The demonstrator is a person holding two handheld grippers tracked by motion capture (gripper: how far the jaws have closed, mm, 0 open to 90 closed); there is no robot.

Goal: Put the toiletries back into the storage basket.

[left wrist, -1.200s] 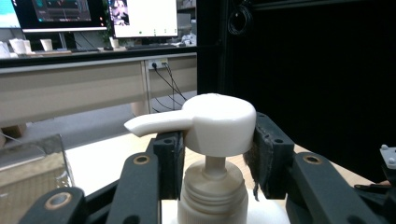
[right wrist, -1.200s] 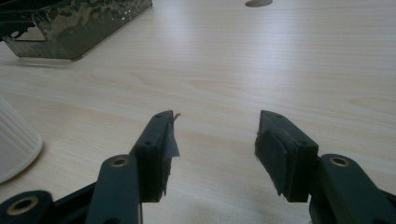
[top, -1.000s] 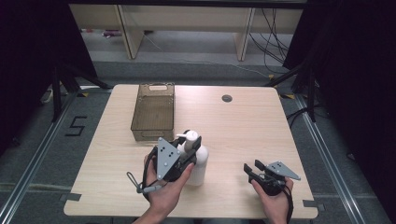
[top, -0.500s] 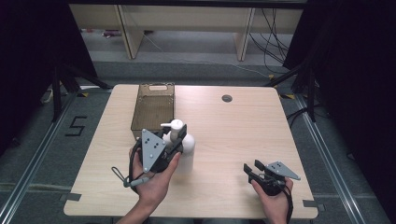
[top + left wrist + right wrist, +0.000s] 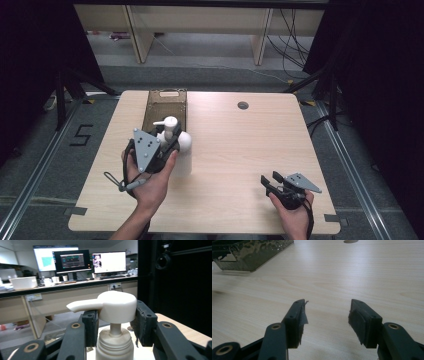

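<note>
A white pump bottle (image 5: 184,142) hangs above the table's left half, carried by my left gripper (image 5: 172,136) just in front of a brown see-through bin (image 5: 162,107). In the left gripper view both black pads press on the sides of the pump head (image 5: 115,305), with the spout pointing left and the ribbed neck (image 5: 115,343) below; my left gripper (image 5: 116,315) is shut on it. My right gripper (image 5: 270,181) rests low at the table's front right, and its jaws (image 5: 327,315) stand open with nothing between them.
The bin (image 5: 249,252) stands at the table's back left. A round cable hole (image 5: 243,105) sits near the back edge. Bare wood (image 5: 235,150) lies between the two hands. Shelving and cables stand beyond the table.
My left hand has carried the bottle up and leftward, away from the front edge and toward the bin. The right hand has stayed where it was.
</note>
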